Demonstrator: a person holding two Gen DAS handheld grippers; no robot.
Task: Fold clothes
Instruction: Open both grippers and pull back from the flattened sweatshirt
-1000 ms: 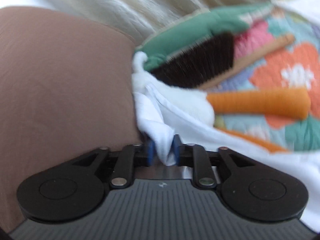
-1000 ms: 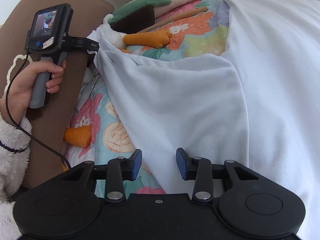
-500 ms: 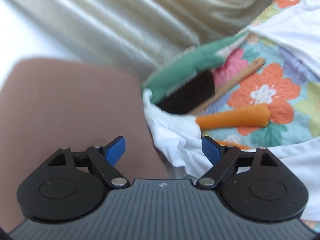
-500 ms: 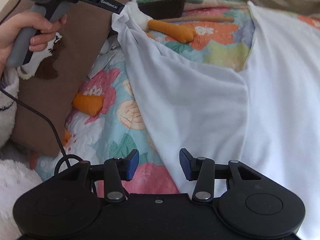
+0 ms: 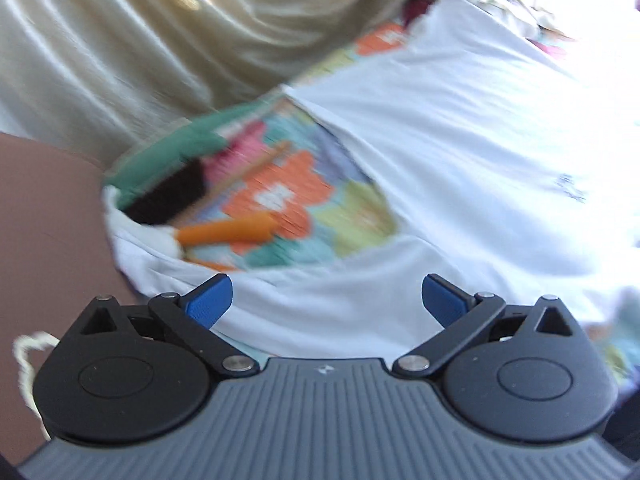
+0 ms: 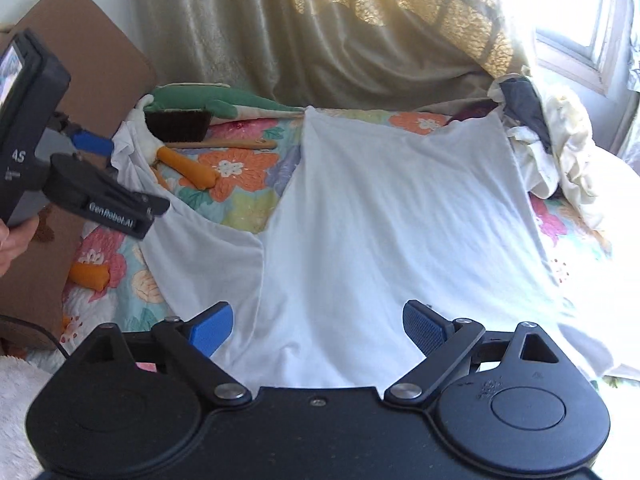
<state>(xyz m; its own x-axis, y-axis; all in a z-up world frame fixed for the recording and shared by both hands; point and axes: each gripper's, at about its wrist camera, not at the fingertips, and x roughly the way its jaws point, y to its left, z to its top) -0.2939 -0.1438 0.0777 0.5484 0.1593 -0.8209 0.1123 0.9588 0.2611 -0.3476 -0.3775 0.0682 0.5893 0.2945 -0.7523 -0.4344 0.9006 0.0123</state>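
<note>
Both tongs just opened wide, nothing between jaws: left gripper [image 5: 325, 300], right gripper [image 6: 318, 328]. White shirt [image 6: 384, 216] lies spread on bed quilt [image 6: 240, 176], sleeve out twd left edge. Step: spread done, prob. Next: regrip sleeve/side hem, fold inward.

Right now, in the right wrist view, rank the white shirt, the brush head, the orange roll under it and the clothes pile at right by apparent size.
1. White shirt, far the largest.
2. Clothes pile.
3. Brush head and orange roll: they look alike, so I won't rank them.
</note>
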